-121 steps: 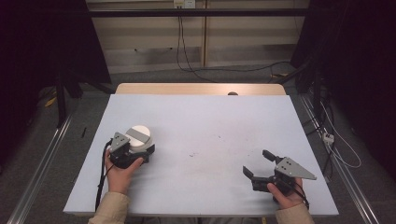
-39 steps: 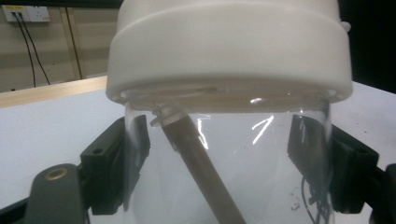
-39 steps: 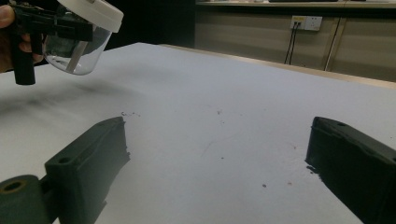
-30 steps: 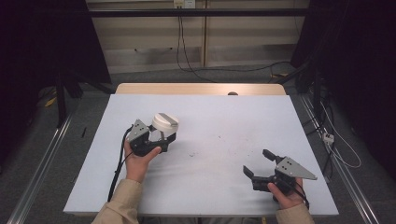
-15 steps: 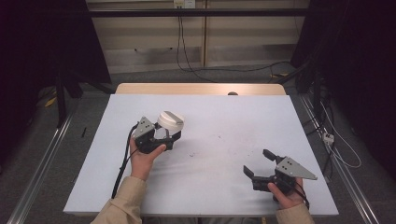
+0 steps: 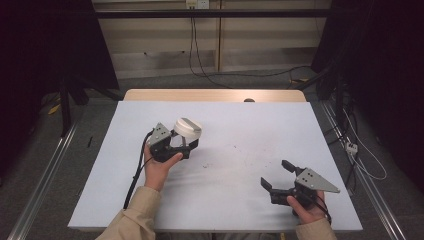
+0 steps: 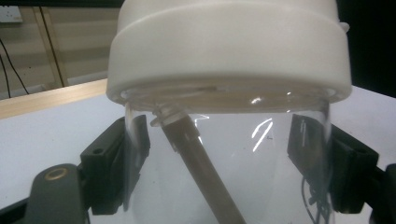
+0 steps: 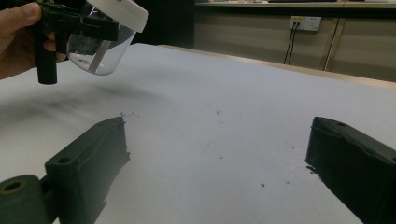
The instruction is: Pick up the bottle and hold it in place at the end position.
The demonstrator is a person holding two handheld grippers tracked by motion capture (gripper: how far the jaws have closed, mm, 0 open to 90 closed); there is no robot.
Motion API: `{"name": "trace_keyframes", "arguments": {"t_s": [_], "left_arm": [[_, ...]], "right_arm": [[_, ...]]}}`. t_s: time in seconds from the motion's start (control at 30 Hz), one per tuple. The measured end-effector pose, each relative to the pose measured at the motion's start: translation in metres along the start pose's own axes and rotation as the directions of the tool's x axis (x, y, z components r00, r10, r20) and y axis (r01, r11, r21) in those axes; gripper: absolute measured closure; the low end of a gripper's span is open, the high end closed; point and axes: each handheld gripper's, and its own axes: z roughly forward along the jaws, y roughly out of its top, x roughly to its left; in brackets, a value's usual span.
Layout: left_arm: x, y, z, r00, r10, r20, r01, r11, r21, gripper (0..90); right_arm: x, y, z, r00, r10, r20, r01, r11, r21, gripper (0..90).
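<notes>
Left gripper (image 6: 184, 146) has the clear cup (image 6: 186, 134) pinched between its two jaws, up above the table (image 6: 235, 150) at the left-centre of the white top, and the cup's broad white lid (image 6: 188, 127) tips away toward the far right. Look along those jaws in the left gripper view and the black pads (image 7: 135, 144) press flat on either side of the transparent wall, just under the lid's (image 7: 229, 46) thick rim, while a pale straw-like tube (image 7: 201, 168) slants down inside the cup (image 7: 224, 163) from just under the lid. From the right gripper view the cup (image 8: 95, 49) hangs clear of the surface with a soft shadow below it, tilted, lid (image 8: 121, 11) uppermost and leaning right, the left hand (image 8: 18, 39) wrapped round the gripper's handle. Over on the near right, the right gripper (image 6: 278, 176) sits low by the table's near edge in the person's right hand (image 6: 305, 207), jaws spread wide with nothing between them, its grey three-cornered plate (image 6: 315, 180) on top; its own camera shows bare white tabletop (image 8: 224, 140), lightly scuffed, between the two parted black jaws. Cup and right gripper are well apart. Beyond the white top a strip of wooden board (image 6: 215, 95) runs along the far edge.
</notes>
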Motion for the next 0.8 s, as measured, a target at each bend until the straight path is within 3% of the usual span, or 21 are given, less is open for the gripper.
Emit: {"name": "trace_keyframes", "arguments": {"t_s": [0.17, 0.37, 0.47, 0.8], "left_arm": [[-0.002, 0.002, 0.007, 0.9998, 0.016, 0.012, -0.016, 0.9998, 0.009, 18.6], [-0.006, 0.003, 0.015, 0.9999, -0.005, 0.016, 0.005, 1.0000, 0.002, 18.6], [-0.006, 0.004, 0.019, 0.9996, 0.016, 0.022, -0.016, 0.9998, 0.012, 18.6], [-0.011, 0.010, 0.036, 0.9992, 0.025, 0.032, -0.026, 0.9996, 0.015, 18.6]], "right_arm": [[0.000, 0.000, 0.000, 1.0000, 0.000, 0.000, 0.000, 1.000, -0.001, 4.8], [-0.001, 0.000, -0.001, 1.0000, 0.002, -0.001, -0.002, 1.000, -0.003, 4.8], [-0.001, 0.000, -0.001, 1.0000, 0.002, 0.000, -0.002, 1.000, -0.003, 4.7], [-0.001, 0.000, -0.002, 1.0000, 0.002, -0.001, -0.002, 1.000, -0.003, 4.8]]}}
